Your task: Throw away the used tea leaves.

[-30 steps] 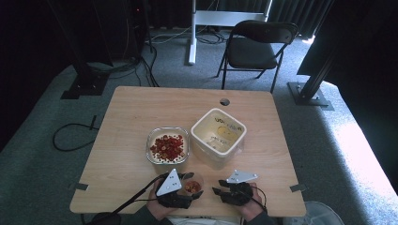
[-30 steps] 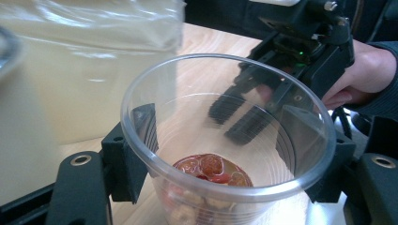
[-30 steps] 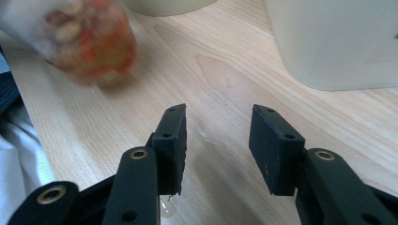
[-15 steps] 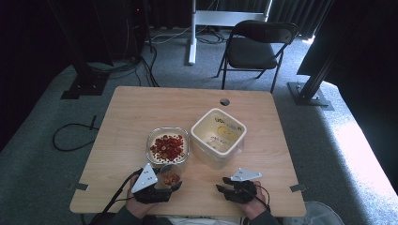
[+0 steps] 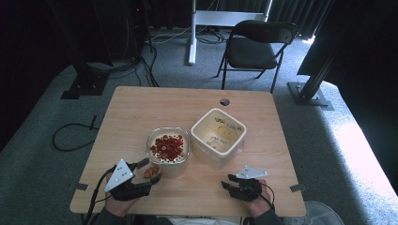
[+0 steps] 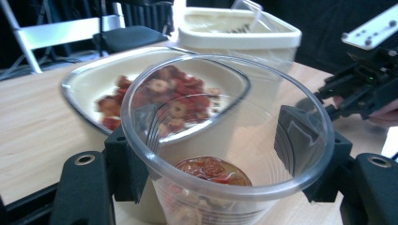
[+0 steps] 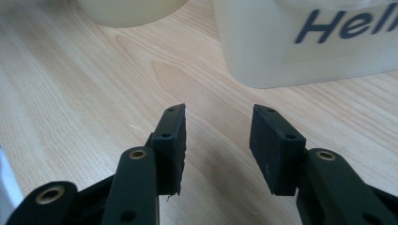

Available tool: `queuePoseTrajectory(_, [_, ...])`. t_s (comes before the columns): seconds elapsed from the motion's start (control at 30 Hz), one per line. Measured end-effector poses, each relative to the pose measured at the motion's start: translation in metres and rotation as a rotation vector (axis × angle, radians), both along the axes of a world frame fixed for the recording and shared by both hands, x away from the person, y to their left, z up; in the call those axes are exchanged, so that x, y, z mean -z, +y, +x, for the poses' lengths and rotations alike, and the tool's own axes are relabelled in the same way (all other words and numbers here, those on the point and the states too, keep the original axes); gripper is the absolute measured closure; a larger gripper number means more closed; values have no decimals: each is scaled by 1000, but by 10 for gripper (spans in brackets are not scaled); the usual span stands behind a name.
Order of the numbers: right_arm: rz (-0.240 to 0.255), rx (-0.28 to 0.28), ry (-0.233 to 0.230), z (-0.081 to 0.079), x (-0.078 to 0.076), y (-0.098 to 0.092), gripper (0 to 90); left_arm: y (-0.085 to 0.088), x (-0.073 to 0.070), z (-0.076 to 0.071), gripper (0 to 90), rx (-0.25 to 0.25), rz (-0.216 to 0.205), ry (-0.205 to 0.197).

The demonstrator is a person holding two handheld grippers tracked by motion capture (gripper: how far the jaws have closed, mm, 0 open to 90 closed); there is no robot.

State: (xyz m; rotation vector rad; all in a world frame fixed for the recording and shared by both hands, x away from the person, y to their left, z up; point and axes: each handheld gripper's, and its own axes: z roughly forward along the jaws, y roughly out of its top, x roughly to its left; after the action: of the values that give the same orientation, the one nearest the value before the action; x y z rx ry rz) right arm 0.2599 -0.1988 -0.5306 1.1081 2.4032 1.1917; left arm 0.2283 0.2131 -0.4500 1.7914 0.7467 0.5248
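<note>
Left gripper (image 5: 149, 177) was at the near left of the table (image 5: 141, 108), its jaws clamped on the sides of a clear plastic cup (image 6: 225, 154). In the left gripper view the black pads (image 6: 123, 164) pressed the cup wall on both sides. The cup stood upright and held a small amount of dried red fruit pieces (image 6: 211, 169) at its bottom. In the high view the cup (image 5: 152, 172) sat just near and to the left of the glass bowl (image 5: 167, 146), close beside its near-left corner; whether the two touched could not be told.

The glass bowl, at mid-table, held more of the red dried fruit (image 5: 167, 145) over a pale layer. Immediately to its right stood a cream-coloured square tub (image 5: 218, 137), open at the top, with dark lettering on its side; bowl and tub were just beside one another.

Right gripper (image 5: 229, 182) was at the near right of the table, near of the tub and apart from it. Its jaws stood apart with nothing between them; the right gripper view showed bare wood in the gap and the tub (image 7: 300, 42) farther off. The right gripper also appeared at the right edge of the left gripper view, well apart from the cup.
</note>
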Motion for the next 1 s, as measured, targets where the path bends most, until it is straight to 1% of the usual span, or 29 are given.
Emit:
queuePoseTrajectory(0.07, [0,9,-3,1,-1,-2,556,6,-4,1,320,-28,7,-10])
queuePoseTrajectory(0.17, [4,18,-3,1,-1,-4,556,17,-11,6,321,-76,14,-29])
queuePoseTrajectory(0.23, [3,18,-4,1,-1,-5,556,17,-11,6,322,-76,14,-29])
queuePoseTrajectory(0.27, [3,17,-4,1,-1,-4,556,28,-17,16,324,-127,14,-47])
queuePoseTrajectory(0.33, [0,13,-6,1,-1,-3,556,35,-19,26,325,-148,14,-37])
queuePoseTrajectory(0.37, [-1,12,-5,1,-1,-3,556,35,-20,28,325,-149,22,-35])
queuePoseTrajectory(0.43, [0,12,-5,1,-1,-3,555,35,-23,29,326,-148,46,-53])
queuePoseTrajectory(0.47, [1,14,-4,1,-1,-3,556,36,-25,32,325,-148,42,-53])
queuePoseTrajectory(0.5, [1,16,-1,1,-1,-4,556,37,-26,36,325,-144,40,-51])
queuePoseTrajectory(0.53, [1,18,1,2,0,-4,556,39,-27,41,325,-156,48,-48])
queuePoseTrajectory(0.57, [1,17,1,2,0,-4,556,40,-27,46,325,-165,48,-31])
queuePoseTrajectory(0.6, [0,16,0,1,0,-3,556,41,-27,48,325,-158,43,-22])
queuePoseTrajectory(0.7, [0,14,-7,0,-1,-4,555,39,-27,43,325,-136,53,-35])
queuePoseTrajectory(0.73, [2,17,-5,0,-1,-4,555,40,-27,43,325,-143,61,-35])
queuePoseTrajectory(0.77, [1,18,-4,1,-1,-5,555,42,-28,45,324,-151,59,-32])
queuePoseTrajectory(0.83, [2,19,0,1,0,-5,555,46,-30,51,325,-168,41,-26])
queuePoseTrajectory(0.87, [-1,16,-2,1,0,-4,555,47,-31,53,324,-166,38,-19])
queuePoseTrajectory(0.9, [-1,15,-2,1,0,-4,555,45,-32,54,324,-159,47,-21])
queuePoseTrajectory(0.97, [-2,13,-3,1,0,-3,555,40,-32,50,325,-129,65,-33])
queuePoseTrajectory(1.0, [-2,13,-3,1,0,-3,555,40,-32,50,325,-129,65,-33])
